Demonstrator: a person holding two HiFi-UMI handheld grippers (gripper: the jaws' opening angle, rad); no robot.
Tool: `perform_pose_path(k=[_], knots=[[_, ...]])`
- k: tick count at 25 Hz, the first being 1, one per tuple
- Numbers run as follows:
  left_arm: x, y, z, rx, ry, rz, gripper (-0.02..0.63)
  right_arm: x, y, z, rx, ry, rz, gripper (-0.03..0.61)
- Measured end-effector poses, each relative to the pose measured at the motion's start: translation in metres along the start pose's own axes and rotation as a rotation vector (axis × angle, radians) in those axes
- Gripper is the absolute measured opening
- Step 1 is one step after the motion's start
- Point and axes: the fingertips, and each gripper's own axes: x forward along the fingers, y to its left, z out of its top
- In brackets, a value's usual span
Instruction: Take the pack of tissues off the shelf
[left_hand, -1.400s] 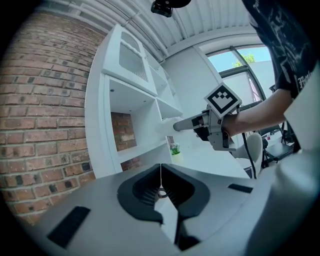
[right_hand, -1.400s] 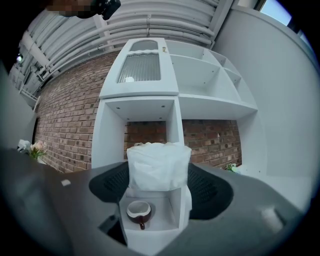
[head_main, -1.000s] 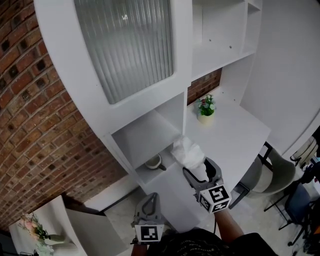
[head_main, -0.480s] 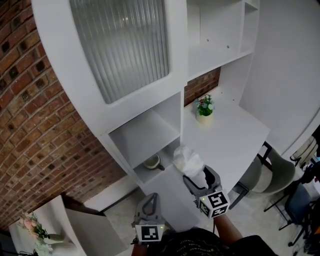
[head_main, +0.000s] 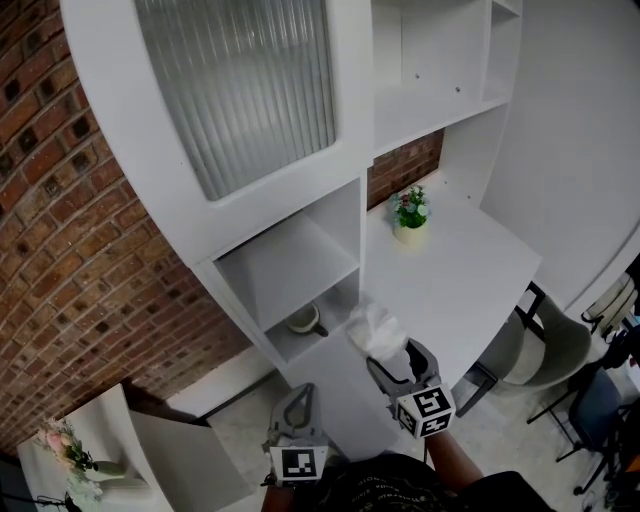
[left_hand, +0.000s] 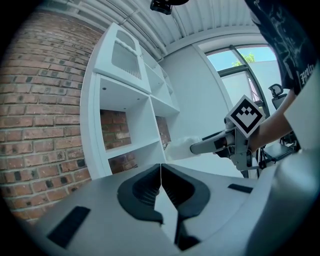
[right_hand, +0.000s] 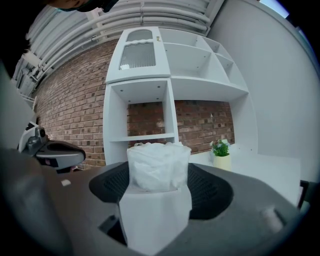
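Observation:
The pack of tissues (head_main: 374, 330) is white, soft and crinkled, and my right gripper (head_main: 388, 352) is shut on it, holding it in the air just outside the white shelf unit (head_main: 300, 262). In the right gripper view the pack (right_hand: 159, 170) fills the gap between the dark jaws and stands upright. The left gripper view shows the same pack (left_hand: 179, 148) at the tip of the right gripper (left_hand: 212, 145). Low at the picture's bottom, my left gripper (head_main: 297, 412) hangs with its jaws touching, nothing in them (left_hand: 160, 181).
A cup (head_main: 306, 321) lies in the shelf's lowest compartment. A small potted plant (head_main: 410, 213) stands on the white desk (head_main: 470, 280) to the right. A chair (head_main: 545, 350) is beside the desk. A brick wall (head_main: 60, 250) runs along the left.
The right gripper has sunk with the tissue pack and drawn back from the shelf opening toward me. The left gripper has stayed where it was.

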Motion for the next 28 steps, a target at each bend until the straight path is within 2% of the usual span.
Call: perform_pose_path(k=[28], knots=[[-0.005,-0.001,-0.009,0.030,0.057,0.018,0.011,0.004,0.016,-0.099,0.052,0.242,0.057,0.350]])
